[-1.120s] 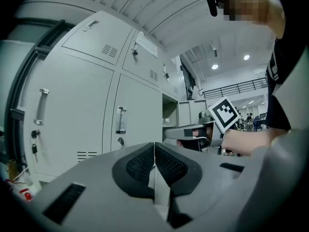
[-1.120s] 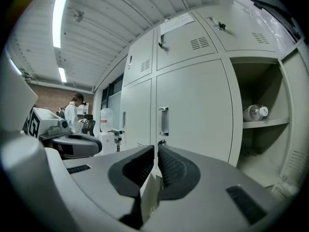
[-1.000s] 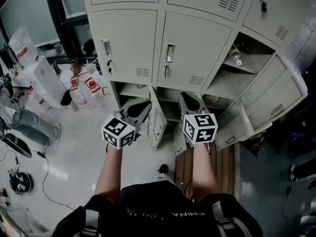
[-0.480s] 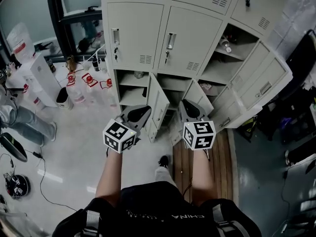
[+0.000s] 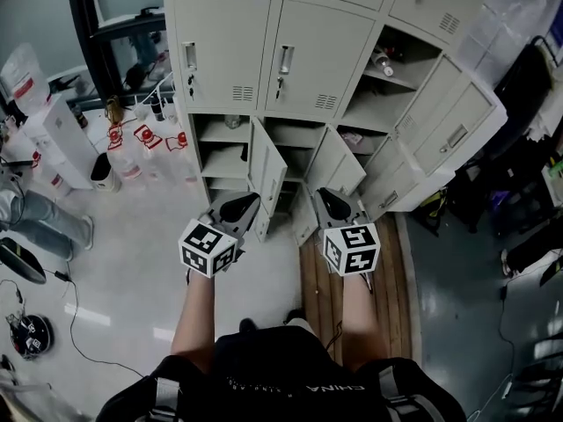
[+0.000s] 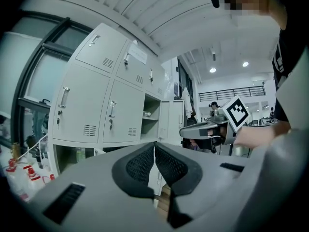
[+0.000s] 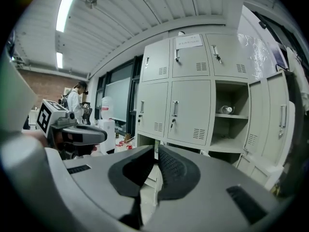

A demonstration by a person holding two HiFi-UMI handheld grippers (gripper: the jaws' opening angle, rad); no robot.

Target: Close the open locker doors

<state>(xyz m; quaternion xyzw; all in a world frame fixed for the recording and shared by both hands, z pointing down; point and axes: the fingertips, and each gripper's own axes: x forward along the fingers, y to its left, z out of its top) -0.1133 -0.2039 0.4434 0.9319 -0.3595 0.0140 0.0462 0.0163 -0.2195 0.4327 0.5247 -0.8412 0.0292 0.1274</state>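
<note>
The view has drawn back from the pale grey steel locker doors (image 5: 266, 176), still open below and at right, so the left gripper (image 5: 244, 204) and right gripper (image 5: 330, 202), jaws together and empty, likely need to re-approach.

"What colour are the lockers (image 5: 308, 51)?"
"Pale cream-grey, doors and shelves alike."
"The tools?"
"The left gripper (image 5: 239, 204) and right gripper (image 5: 329, 200) are grey, with black mesh-textured pads (image 6: 140, 166) and black-and-white square-patterned cubes."
"The floor (image 5: 132, 236)?"
"Whitish left of the lockers; brown wooden planks (image 5: 398, 275) in front; dark blue-grey to the right."
</note>
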